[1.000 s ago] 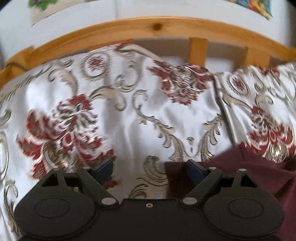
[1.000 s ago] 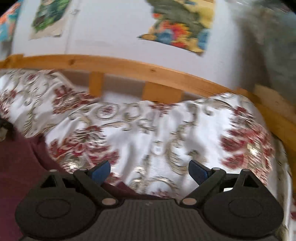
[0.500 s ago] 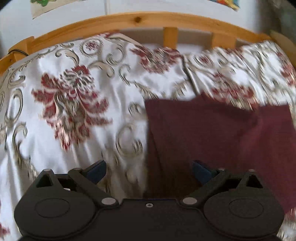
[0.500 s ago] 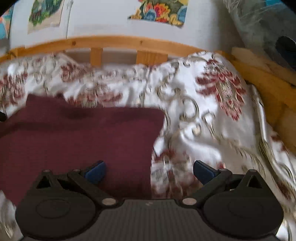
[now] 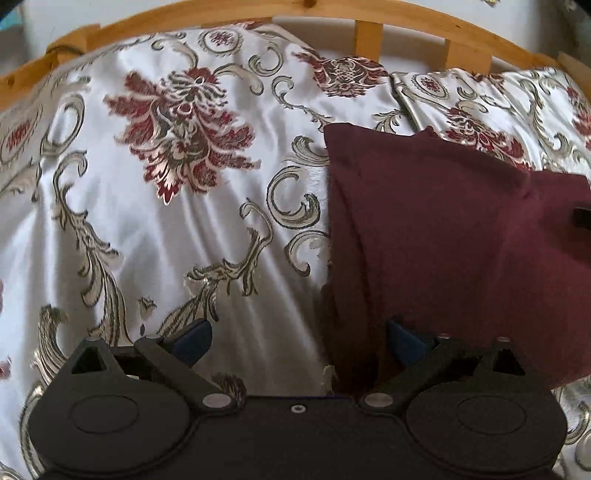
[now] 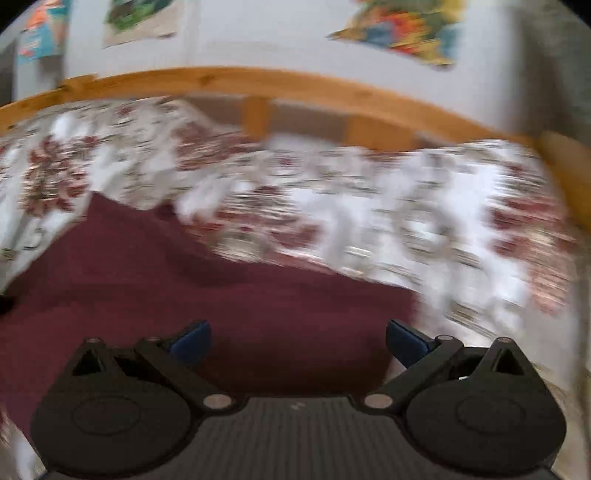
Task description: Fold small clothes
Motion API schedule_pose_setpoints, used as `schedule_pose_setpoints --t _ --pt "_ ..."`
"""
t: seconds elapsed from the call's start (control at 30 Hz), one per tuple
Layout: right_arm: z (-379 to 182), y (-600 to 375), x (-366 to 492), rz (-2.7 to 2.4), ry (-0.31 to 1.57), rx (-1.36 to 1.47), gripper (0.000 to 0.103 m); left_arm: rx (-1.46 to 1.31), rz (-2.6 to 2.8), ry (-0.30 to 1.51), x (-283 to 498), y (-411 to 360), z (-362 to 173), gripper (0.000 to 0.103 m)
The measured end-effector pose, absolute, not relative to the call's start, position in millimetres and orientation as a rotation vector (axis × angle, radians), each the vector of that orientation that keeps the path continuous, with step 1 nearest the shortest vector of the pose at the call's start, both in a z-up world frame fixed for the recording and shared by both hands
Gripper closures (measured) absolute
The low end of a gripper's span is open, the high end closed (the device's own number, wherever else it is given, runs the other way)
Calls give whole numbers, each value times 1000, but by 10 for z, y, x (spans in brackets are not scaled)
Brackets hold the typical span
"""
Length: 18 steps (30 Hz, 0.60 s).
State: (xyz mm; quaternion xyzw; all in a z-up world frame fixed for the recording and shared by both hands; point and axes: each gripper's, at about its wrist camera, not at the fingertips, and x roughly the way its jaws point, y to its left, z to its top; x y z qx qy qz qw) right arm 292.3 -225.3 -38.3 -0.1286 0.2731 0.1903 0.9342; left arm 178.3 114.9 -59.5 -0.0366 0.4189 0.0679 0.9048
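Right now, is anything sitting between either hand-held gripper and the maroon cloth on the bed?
Nothing visible. The left hand-held gripper is open over the maroon cloth's left edge, on the floral bedspread. The right hand-held gripper is open directly above the cloth, though that view is blurred.

Counts: 1 maroon garment (image 5: pixel 443 229) on the bed, 1 floral bedspread (image 5: pixel 155 206), 1 wooden bed rail (image 5: pixel 369 11) with 2 slats showing in left wrist view. 2 grippers: left gripper (image 5: pixel 299 338), right gripper (image 6: pixel 298 338). 3 wall posters (image 6: pixel 402 27) in right wrist view, blurred.
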Motion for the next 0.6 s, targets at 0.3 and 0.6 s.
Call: schedule_pose_setpoints --t 0.3,0.6 --pt "-485 -1779 3779 202 546 -260 0 -82 119 877 1803 1172 -572 2" --pt "-322 -2284 3381 156 544 -171 0 -107 94 867 1818 1186 -532 2"
